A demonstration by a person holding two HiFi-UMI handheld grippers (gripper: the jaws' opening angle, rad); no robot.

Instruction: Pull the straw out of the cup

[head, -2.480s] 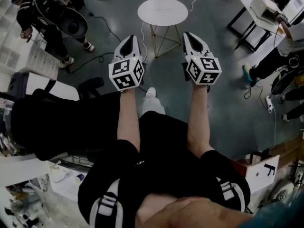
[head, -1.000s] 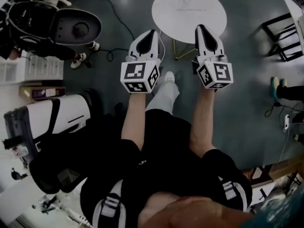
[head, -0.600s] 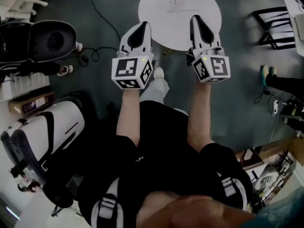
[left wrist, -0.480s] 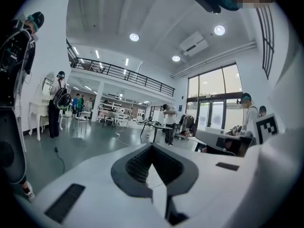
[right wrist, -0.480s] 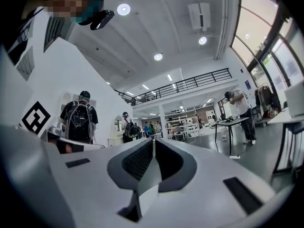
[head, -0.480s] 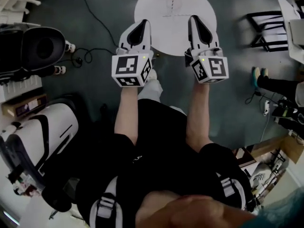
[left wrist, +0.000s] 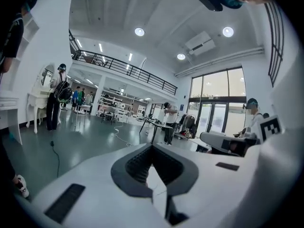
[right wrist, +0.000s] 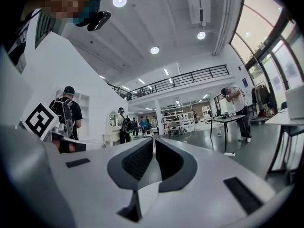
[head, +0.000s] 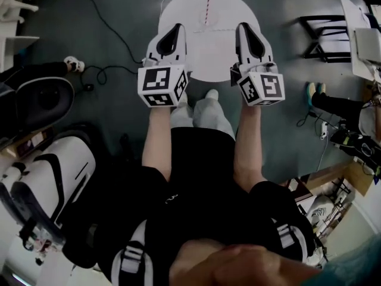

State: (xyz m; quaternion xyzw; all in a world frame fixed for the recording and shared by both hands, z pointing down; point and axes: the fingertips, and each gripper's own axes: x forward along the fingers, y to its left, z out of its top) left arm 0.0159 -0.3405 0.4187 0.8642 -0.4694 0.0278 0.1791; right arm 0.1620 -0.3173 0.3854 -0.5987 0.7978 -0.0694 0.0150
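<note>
Far side of the round white bench [head: 208, 58]: striped straw [head: 207, 6], long axis running away from the person; its cup is too faint to make out. It lies forward, midway between left gripper [head: 175, 30] and right gripper [head: 243, 28], neither clearly nearer. Both jaws are pressed together, empty.
</note>
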